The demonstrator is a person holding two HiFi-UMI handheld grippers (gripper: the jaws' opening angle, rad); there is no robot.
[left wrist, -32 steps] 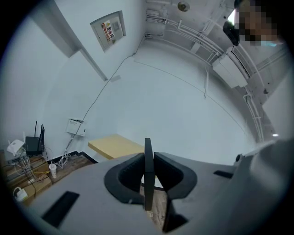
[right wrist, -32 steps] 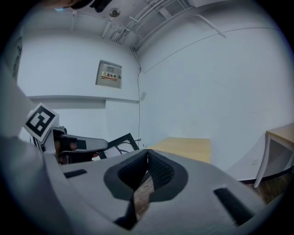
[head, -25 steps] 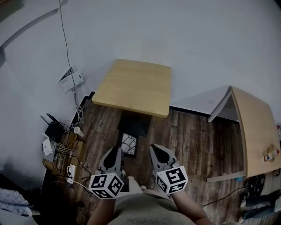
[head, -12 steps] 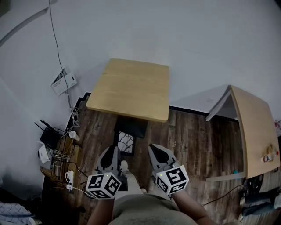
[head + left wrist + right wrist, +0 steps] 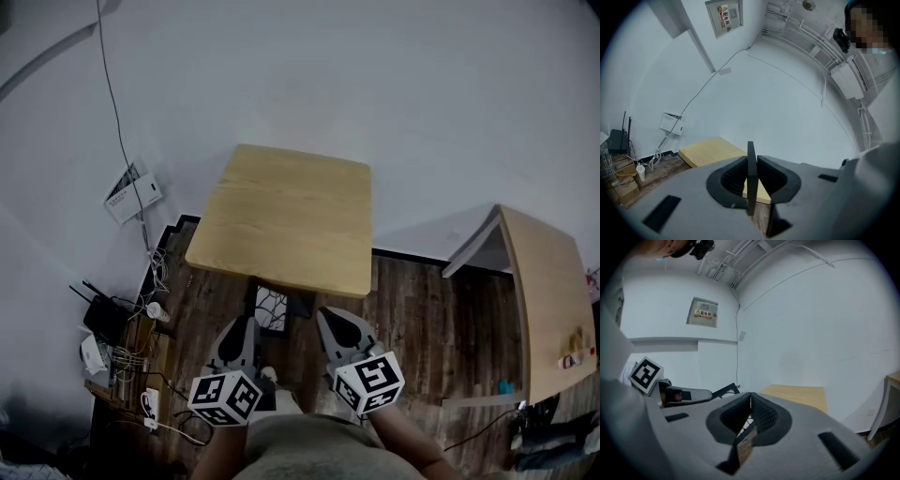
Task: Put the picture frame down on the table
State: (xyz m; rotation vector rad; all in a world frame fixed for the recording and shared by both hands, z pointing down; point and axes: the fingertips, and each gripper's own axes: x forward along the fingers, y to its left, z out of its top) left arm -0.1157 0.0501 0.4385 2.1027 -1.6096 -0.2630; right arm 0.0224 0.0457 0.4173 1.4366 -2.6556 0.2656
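Pale wood is forming the top of the table (image 5: 281, 216), which is standing against a white wall on dark floor planks (image 5: 412, 309). Just short of the table's near edge, the black picture frame (image 5: 272, 307) is hanging in the air between both tools, not resting on the tabletop. The left gripper (image 5: 246, 325) is clamping the frame's thin dark edge between its jaws. The right gripper (image 5: 330, 321) is pinching the frame's opposite side, its jaws closed on it.

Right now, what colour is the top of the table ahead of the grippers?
Plain light yellowish wood on the table, with no pattern; the head view shows it best.
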